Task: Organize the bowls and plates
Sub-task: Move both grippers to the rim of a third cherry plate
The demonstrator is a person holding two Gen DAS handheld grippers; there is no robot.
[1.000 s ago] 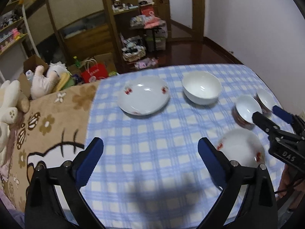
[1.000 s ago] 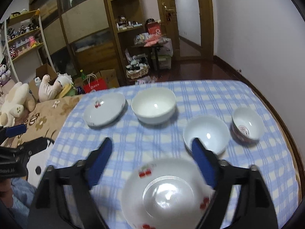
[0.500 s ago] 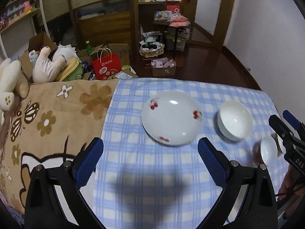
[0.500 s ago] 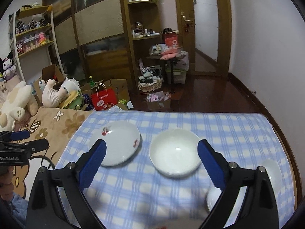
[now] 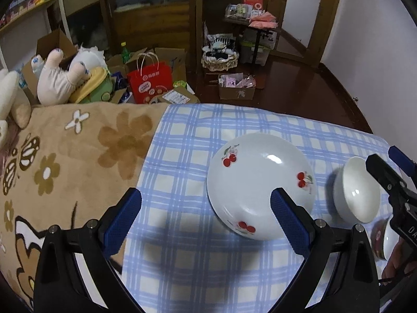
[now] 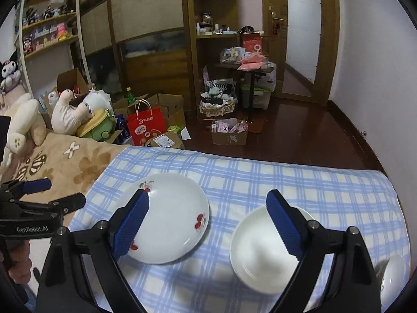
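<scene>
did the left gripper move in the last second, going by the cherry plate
Yes. The left gripper has come forward and left toward the cherry plate, which now sits by its right finger; the big white bowl lies beyond.

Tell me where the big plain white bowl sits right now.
The plain white bowl sits on the checked cloth, just right of the cherry plate, under the right tongs.

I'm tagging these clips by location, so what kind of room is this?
Most likely a lived-in bedroom or spare room at home, not a kitchen. The dishes sit on a checked cloth beside a floral blanket, with plush toys and cluttered wooden shelves behind.
</scene>
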